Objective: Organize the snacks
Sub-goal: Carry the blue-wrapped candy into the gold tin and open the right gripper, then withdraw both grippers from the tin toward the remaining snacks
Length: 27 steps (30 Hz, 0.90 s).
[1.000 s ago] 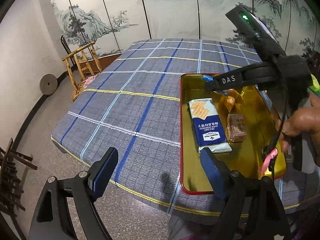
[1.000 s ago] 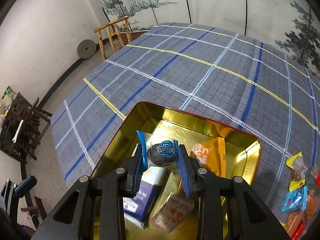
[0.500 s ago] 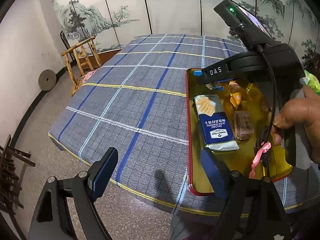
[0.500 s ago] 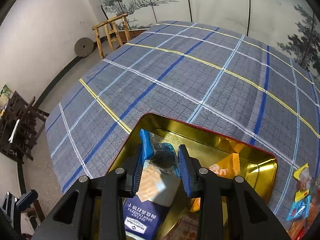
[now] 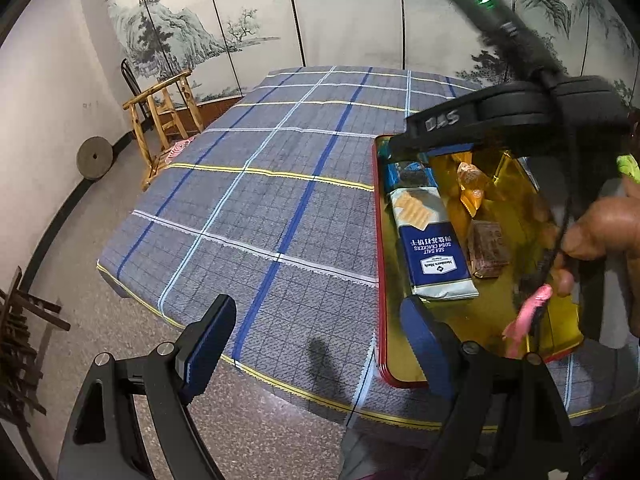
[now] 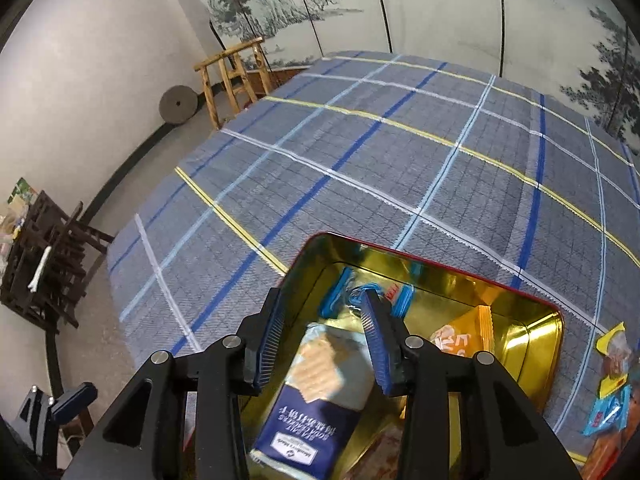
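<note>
A gold tin with a red rim [image 5: 382, 280] [image 6: 532, 344] sits on the checked tablecloth. In it lie a blue cracker pack [image 5: 430, 246] [image 6: 316, 404], an orange snack [image 5: 470, 188] [image 6: 460, 334], a brown bar [image 5: 488, 248] and a small blue-wrapped snack [image 5: 410, 172] [image 6: 344, 292] at the far end. My right gripper [image 6: 324, 340] is open and empty above the tin, just behind the blue-wrapped snack; it also shows in the left wrist view [image 5: 500, 120]. My left gripper [image 5: 316, 344] is open and empty over the table's near edge, left of the tin.
Loose snack packets [image 6: 612, 392] lie on the cloth right of the tin. A wooden chair [image 5: 164, 120] stands at the table's far left corner. A dark wooden rack [image 6: 44, 264] stands on the floor to the left. A painted screen closes the back.
My right gripper has opened and let go of the small blue-wrapped snack, which now lies at the tin's far end. The left gripper has stayed open and shifted slightly.
</note>
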Each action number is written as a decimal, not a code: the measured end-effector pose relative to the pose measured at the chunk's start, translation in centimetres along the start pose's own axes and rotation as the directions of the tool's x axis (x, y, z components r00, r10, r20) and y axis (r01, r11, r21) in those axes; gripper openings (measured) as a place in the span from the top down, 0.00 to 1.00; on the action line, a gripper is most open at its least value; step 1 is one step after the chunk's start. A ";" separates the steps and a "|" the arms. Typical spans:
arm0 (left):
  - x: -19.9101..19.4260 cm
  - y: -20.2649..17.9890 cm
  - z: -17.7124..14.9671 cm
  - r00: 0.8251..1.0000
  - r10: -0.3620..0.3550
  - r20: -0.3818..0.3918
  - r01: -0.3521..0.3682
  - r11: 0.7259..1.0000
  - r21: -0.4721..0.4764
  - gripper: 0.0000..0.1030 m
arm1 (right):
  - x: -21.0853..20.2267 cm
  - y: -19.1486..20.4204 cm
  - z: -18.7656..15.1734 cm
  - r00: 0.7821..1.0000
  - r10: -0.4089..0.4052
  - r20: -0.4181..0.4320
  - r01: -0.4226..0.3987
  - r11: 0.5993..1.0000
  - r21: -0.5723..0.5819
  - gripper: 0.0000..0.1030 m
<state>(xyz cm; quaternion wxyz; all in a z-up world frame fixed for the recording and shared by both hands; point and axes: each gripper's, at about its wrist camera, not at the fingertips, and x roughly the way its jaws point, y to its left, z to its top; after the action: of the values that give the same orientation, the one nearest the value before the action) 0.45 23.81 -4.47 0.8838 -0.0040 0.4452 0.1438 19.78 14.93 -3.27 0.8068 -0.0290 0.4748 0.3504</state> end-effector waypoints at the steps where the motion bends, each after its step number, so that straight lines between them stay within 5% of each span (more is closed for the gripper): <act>1: -0.1 0.0 0.0 1.000 0.000 0.001 0.000 1.000 0.000 0.21 | -0.5 0.0 -0.1 1.000 0.009 0.012 -0.009 1.000 0.003 0.60; 7: -0.9 -0.6 0.1 1.000 -0.003 0.020 0.003 1.000 0.015 0.21 | -7.0 -1.7 -2.5 0.978 0.102 0.184 -0.114 0.992 0.054 0.59; 10: -1.5 -1.4 0.1 1.000 -0.005 0.031 0.004 0.999 0.035 0.21 | -10.6 -3.2 -5.8 0.965 0.081 0.251 -0.100 0.993 0.066 0.59; 16: -3.3 -4.0 0.5 0.998 -0.035 0.059 0.029 0.994 0.101 0.21 | -16.9 -9.0 -14.7 0.945 -0.099 0.312 0.048 0.985 0.168 0.59; 21: -4.6 -7.5 1.1 0.992 -0.114 0.057 0.102 0.979 0.176 0.20 | -21.2 -16.7 -21.8 0.911 -0.328 0.252 0.242 0.917 0.317 0.59; 27: -5.5 -12.6 3.3 0.946 -0.321 -0.032 0.320 0.919 0.232 0.20 | -24.1 -24.5 -27.4 0.858 -0.479 0.187 0.361 0.820 0.445 0.59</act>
<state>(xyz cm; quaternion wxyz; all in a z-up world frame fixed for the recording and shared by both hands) 3.16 10.82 0.37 0.8911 0.0277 0.4494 -0.0561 6.56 -26.90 -6.35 0.9139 0.0808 0.3934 0.0591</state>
